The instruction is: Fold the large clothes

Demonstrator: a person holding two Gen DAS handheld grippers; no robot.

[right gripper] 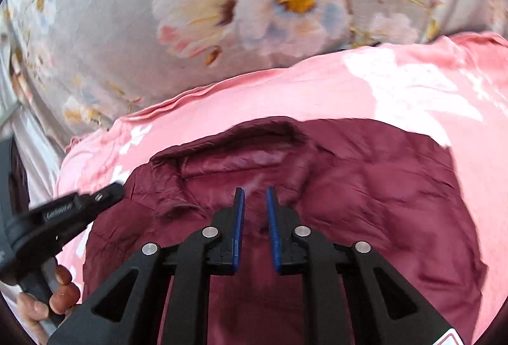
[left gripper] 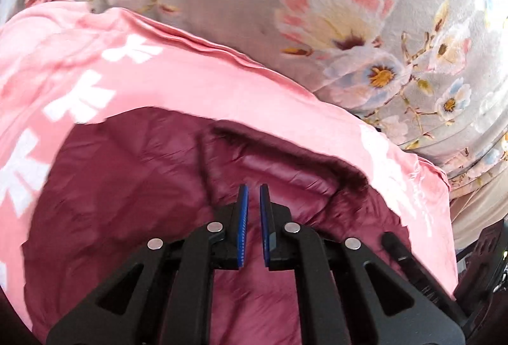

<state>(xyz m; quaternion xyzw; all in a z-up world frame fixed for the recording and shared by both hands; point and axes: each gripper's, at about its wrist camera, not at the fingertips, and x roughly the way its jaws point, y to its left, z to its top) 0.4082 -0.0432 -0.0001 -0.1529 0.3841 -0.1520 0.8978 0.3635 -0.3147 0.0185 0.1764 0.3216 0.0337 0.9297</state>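
Note:
A maroon quilted jacket lies spread on a pink cloth with white print. It also shows in the right wrist view, its collar toward the far side. My left gripper hovers over the jacket near the collar, jaws a narrow gap apart, holding nothing. My right gripper hovers over the jacket just short of the collar, jaws slightly apart, empty. The left gripper's body and the hand holding it show at the left of the right wrist view.
The pink cloth lies on a grey bedsheet with a flower print, which fills the far side in both views. The bed's edge falls away at the right in the left wrist view.

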